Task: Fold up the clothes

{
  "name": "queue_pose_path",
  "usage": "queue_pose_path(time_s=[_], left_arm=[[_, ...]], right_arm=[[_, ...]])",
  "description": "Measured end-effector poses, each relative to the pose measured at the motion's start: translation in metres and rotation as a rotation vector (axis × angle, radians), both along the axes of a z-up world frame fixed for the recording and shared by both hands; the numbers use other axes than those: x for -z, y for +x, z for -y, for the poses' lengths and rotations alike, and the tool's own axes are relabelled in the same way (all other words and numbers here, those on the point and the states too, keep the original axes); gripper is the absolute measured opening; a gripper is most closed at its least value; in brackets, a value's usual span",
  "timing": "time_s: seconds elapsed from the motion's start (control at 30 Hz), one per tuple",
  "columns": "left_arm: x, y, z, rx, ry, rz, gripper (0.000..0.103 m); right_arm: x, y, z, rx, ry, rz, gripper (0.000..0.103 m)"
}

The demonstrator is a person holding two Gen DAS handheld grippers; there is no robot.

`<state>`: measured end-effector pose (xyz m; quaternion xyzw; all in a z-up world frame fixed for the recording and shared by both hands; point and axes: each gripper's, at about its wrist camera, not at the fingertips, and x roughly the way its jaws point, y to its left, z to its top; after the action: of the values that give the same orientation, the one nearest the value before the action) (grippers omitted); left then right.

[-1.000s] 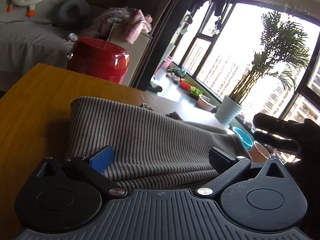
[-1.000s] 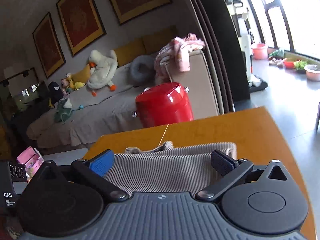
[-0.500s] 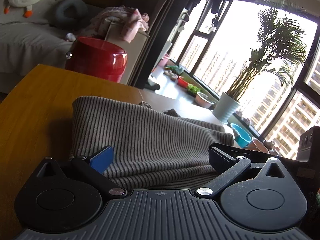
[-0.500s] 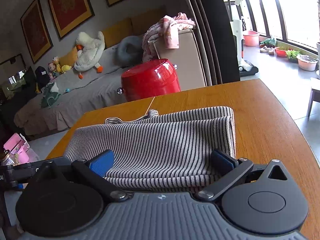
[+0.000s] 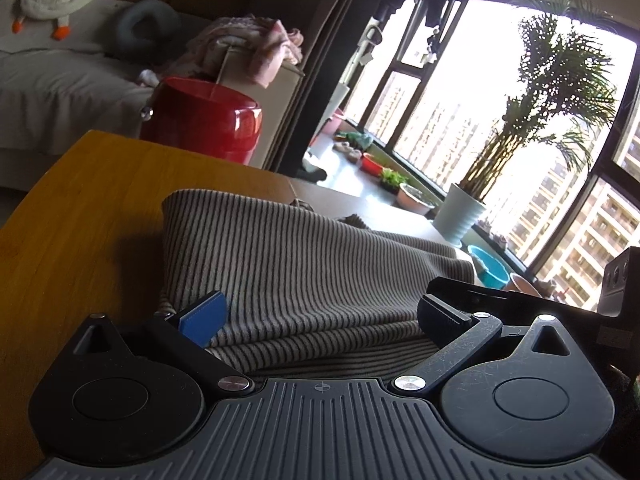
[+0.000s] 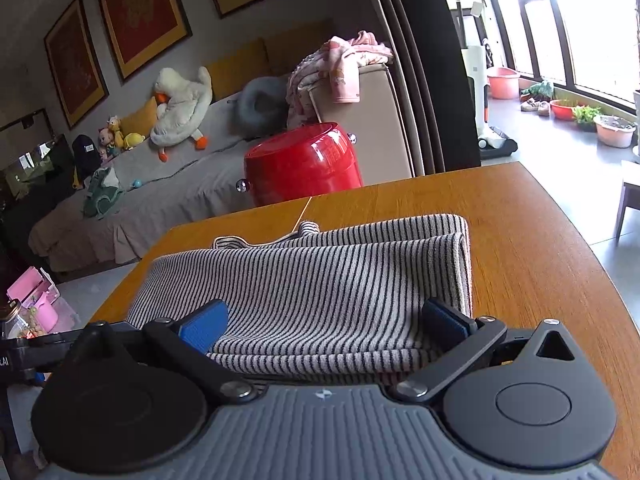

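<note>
A grey striped garment [image 5: 304, 264] lies folded in layers on the wooden table [image 5: 80, 208]. My left gripper [image 5: 324, 316] is open, its fingers spread wide over the garment's near edge. In the right wrist view the same striped garment [image 6: 320, 280] shows a folded edge at its right side. My right gripper [image 6: 325, 324] is also open, and the cloth's near hem lies between its two fingers. Neither gripper pinches the fabric. Part of the right gripper's black body [image 5: 500, 300] shows at the right of the left wrist view.
A red round stool [image 6: 304, 168] stands past the table's far edge, with a grey sofa [image 6: 180, 196] behind it. The table's right edge [image 6: 592, 248] curves off toward the floor. A potted palm [image 5: 460, 216] stands by the windows.
The right gripper has dropped lower and nearer over the garment, and its body has replaced the gloved hand in the left wrist view. The left gripper has barely moved.
</note>
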<state>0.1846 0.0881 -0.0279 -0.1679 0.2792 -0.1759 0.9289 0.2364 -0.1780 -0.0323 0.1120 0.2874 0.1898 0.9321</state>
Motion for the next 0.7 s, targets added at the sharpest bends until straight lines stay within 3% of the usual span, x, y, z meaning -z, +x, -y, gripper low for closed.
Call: queue_pose_path(time_s=[0.17, 0.33, 0.47, 0.5, 0.6, 0.63, 0.7], left_arm=[[0.002, -0.001, -0.002, -0.013, -0.026, 0.001, 0.103], [0.0, 0.003, 0.003, 0.028, 0.023, -0.008, 0.103], [0.0, 0.002, 0.005, 0.045, 0.031, -0.015, 0.103], [0.0, 0.002, 0.005, 0.047, 0.031, -0.016, 0.103], [0.001, 0.002, 0.003, 0.047, 0.022, -0.016, 0.103], [0.001, 0.002, 0.002, 0.046, 0.019, -0.016, 0.103], [0.001, 0.003, 0.003, 0.045, 0.022, -0.016, 0.103]], right_arm=[[-0.002, 0.004, -0.002, -0.032, -0.029, -0.029, 0.103], [-0.003, 0.004, -0.012, -0.06, -0.114, -0.037, 0.103], [-0.007, -0.002, -0.012, -0.041, -0.119, -0.028, 0.103], [-0.01, -0.005, -0.011, -0.029, -0.123, -0.021, 0.101], [-0.023, -0.023, -0.011, -0.021, -0.173, 0.049, 0.081], [-0.022, -0.025, -0.012, -0.016, -0.201, 0.043, 0.071], [-0.02, -0.027, -0.012, -0.005, -0.26, 0.019, 0.063]])
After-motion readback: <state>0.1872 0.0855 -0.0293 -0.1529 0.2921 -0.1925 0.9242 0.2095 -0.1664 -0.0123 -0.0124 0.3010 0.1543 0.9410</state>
